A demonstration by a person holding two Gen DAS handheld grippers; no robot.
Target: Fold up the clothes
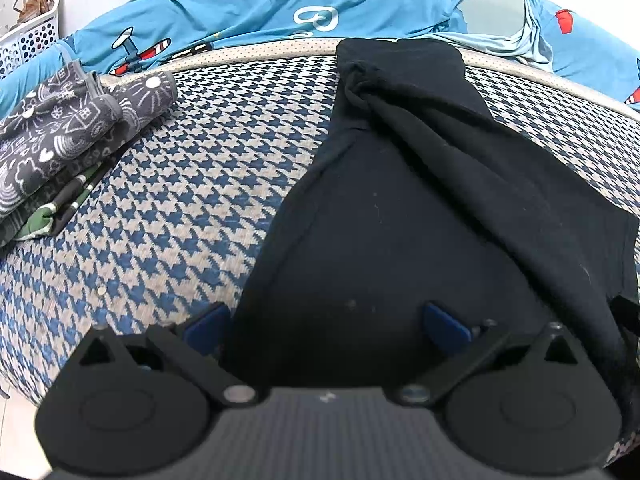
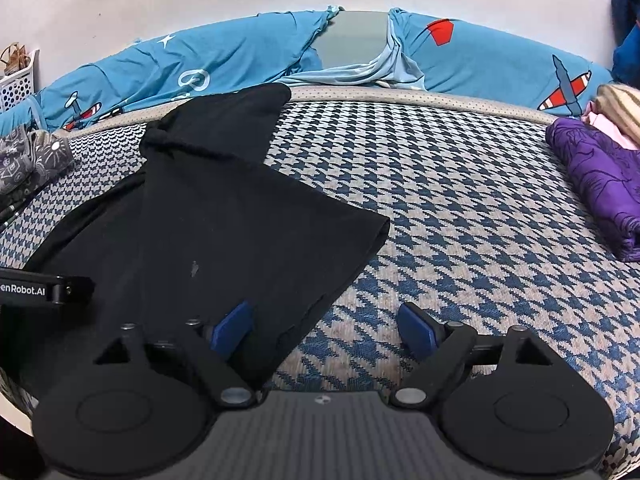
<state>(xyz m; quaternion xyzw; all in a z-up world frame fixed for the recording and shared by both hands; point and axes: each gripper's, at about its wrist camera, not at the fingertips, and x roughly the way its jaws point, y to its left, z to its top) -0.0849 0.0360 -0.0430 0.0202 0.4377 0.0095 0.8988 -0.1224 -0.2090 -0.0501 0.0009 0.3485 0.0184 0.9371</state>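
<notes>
A black garment point(image 1: 404, 200) point(image 2: 224, 208) lies flat on the houndstooth bed cover point(image 1: 192, 184) point(image 2: 460, 208), with one side folded diagonally over its middle and a bunched collar at the far end. My left gripper point(image 1: 326, 320) is open, hovering over the garment's near left edge, one blue pad over the cover and the other over black cloth. My right gripper point(image 2: 326, 322) is open over the garment's near right corner; its left pad is above the cloth, its right pad above bare cover. Nothing is held. The left gripper's body point(image 2: 44, 288) shows in the right wrist view.
A folded grey patterned pile point(image 1: 68, 136) point(image 2: 28, 156) lies at the far left. A folded purple cloth point(image 2: 600, 184) sits at the right, with pink and striped items behind. A blue aeroplane-print quilt point(image 1: 280, 4) point(image 2: 500, 60) lines the far edge. A white basket point(image 1: 28, 36) stands by the wall.
</notes>
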